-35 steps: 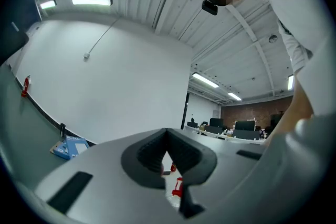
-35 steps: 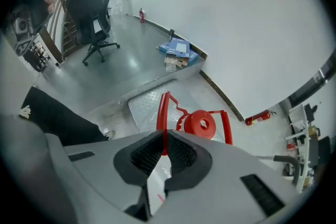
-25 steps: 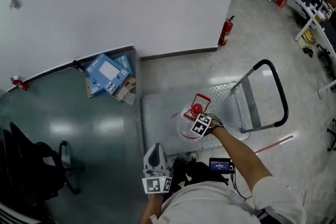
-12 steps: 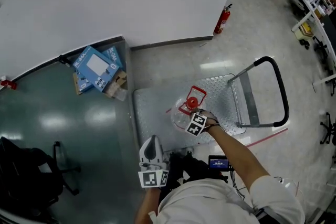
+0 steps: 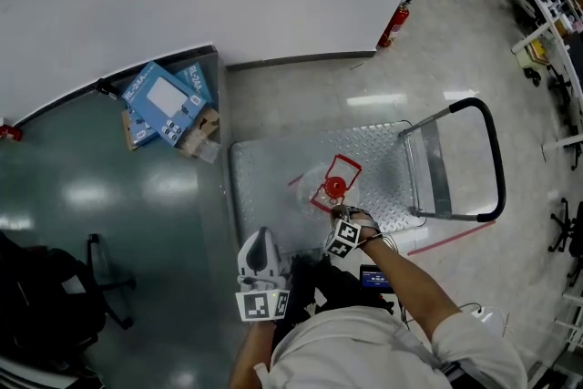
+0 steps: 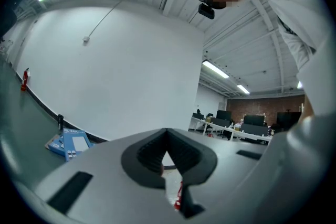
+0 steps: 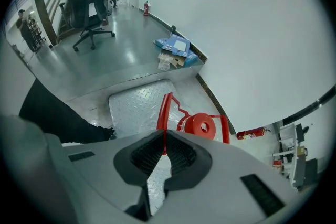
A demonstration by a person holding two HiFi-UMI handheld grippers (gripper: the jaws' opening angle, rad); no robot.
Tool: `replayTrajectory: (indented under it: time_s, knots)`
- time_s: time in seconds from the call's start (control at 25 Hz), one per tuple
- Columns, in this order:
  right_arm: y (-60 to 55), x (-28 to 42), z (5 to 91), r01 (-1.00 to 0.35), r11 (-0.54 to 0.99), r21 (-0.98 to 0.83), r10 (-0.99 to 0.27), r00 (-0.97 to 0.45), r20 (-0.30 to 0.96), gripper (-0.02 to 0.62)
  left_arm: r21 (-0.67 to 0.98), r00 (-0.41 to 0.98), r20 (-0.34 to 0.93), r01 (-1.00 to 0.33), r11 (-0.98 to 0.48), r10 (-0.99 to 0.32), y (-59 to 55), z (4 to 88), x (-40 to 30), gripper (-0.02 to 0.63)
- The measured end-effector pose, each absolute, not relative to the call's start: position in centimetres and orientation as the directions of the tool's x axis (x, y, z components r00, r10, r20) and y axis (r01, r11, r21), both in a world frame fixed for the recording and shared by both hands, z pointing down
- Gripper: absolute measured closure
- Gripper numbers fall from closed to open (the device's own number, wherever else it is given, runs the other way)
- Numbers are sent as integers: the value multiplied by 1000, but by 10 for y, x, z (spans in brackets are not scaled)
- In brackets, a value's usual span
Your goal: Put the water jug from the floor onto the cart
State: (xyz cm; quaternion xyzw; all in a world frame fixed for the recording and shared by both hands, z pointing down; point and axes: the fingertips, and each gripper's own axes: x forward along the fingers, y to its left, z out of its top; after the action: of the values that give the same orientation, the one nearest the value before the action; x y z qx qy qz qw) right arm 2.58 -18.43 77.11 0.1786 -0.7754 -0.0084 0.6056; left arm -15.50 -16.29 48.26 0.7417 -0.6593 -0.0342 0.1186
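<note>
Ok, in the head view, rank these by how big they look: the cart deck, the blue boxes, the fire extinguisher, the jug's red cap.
1. cart deck
2. blue boxes
3. fire extinguisher
4. jug's red cap
The last two look close: the extinguisher is longer but thin, and farther from the camera.

Ahead of the jaws of the right gripper passage is blocked by the water jug; beyond it bare cart deck is left free

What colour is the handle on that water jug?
The handle is red; the right gripper view shows it best.
</note>
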Motion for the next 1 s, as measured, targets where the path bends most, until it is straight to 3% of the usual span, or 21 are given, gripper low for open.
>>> replayTrajectory:
  time_s: [0.44,0.8,1.0]
  knots:
    - [-128,30,795,-229,949,217,-265,-202,943,572,226,145,112,-967,-117,-983,-149,487,-146,603]
    - [-126,35,791,-201,930,307,-342,-169,925,571,217,143,114,-969,-115,-983,-127,486,-146,603]
    - [-123,30,775,-233,921,311,-362,-222,905,570,220,141,105,-969,-115,-984,-119,483,-146,603]
